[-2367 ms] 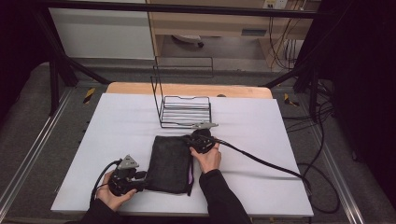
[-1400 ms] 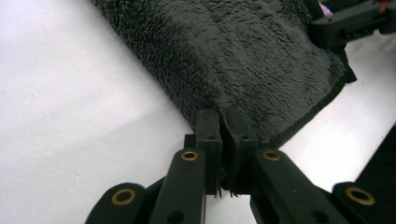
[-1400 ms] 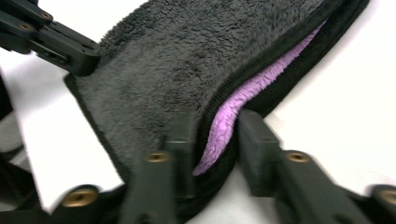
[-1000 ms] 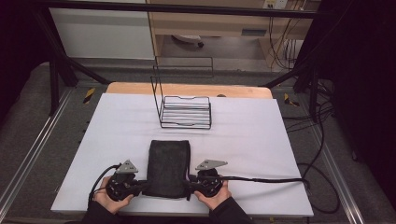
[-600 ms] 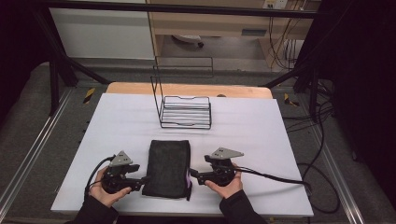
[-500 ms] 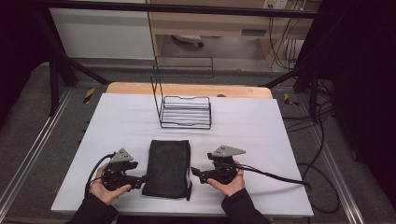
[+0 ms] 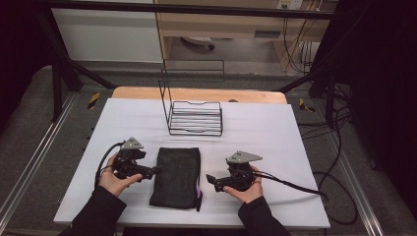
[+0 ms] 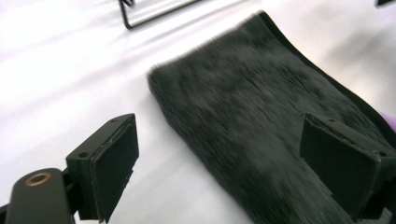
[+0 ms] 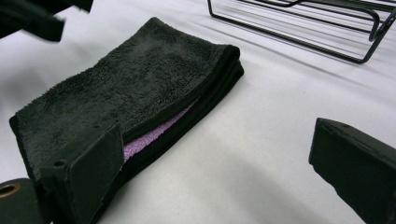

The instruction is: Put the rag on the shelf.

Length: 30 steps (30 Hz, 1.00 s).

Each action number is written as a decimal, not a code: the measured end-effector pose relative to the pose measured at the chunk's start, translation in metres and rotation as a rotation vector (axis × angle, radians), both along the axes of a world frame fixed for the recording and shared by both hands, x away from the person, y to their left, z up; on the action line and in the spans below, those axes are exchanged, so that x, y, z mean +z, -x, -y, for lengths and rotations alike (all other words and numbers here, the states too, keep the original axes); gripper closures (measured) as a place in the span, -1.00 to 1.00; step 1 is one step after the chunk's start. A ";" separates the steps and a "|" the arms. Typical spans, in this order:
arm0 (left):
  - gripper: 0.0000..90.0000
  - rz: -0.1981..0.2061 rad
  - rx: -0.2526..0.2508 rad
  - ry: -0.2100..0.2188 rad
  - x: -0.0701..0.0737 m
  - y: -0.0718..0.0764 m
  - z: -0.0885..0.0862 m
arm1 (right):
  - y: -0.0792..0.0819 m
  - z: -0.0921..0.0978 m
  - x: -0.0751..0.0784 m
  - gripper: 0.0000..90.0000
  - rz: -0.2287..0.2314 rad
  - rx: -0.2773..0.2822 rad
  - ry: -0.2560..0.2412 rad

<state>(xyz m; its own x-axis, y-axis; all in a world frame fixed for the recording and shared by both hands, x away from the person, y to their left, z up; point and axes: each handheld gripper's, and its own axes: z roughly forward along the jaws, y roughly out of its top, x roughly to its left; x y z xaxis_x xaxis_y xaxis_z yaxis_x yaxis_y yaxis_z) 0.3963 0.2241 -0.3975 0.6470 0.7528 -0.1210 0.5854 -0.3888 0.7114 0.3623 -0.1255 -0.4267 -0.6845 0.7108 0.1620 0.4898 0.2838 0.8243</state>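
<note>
Black folded towel (image 7: 177, 176) lies flat on the surface (image 7: 275, 132), between your left gripper (image 7: 153, 170) and right gripper (image 7: 210, 179); both jaws apart, empty. Risk: pinching only the top layer would likely unfold it.

Left gripper (image 7: 156, 170): held in the person's left hand (image 7: 114, 178), fingers (image 8: 109, 170) spread wide, aimed inward toward the right. Right gripper (image 7: 210, 180): held in the right hand (image 7: 247, 188), fingers (image 9: 88, 175) spread wide, aimed inward toward the left. Both forearms in dark sleeves, low over the tabletop.
</note>
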 end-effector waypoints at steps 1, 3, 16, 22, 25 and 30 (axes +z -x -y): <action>-0.72 0.003 0.012 0.000 0.000 -0.004 0.001 | 0.000 0.000 0.000 -0.92 0.002 -0.002 0.002; -0.65 0.006 0.033 -0.004 -0.002 -0.011 0.003 | 0.001 -0.001 -0.001 -0.93 -0.001 -0.006 0.006; 0.00 -0.066 0.106 -0.033 -0.035 -0.045 0.010 | 0.000 -0.002 -0.004 -0.91 -0.011 -0.006 0.018; 0.19 -0.091 0.096 -0.007 -0.043 -0.047 0.011 | -0.003 -0.003 -0.005 -0.86 -0.023 -0.008 0.006; 0.35 -0.102 0.084 0.005 -0.044 -0.047 0.012 | -0.006 -0.004 -0.004 -0.82 -0.020 -0.016 -0.001; 0.53 -0.095 0.080 0.002 -0.045 -0.044 0.016 | -0.017 -0.006 -0.004 -0.74 -0.025 -0.047 -0.016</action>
<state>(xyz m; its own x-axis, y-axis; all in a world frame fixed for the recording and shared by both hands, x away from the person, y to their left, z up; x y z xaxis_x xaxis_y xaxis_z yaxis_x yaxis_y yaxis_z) 0.4408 0.2083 -0.4427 0.5707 0.8011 -0.1807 0.6793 -0.3369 0.6519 0.3796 -0.1198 -0.4308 -0.6458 0.7394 0.1901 0.5228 0.2468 0.8159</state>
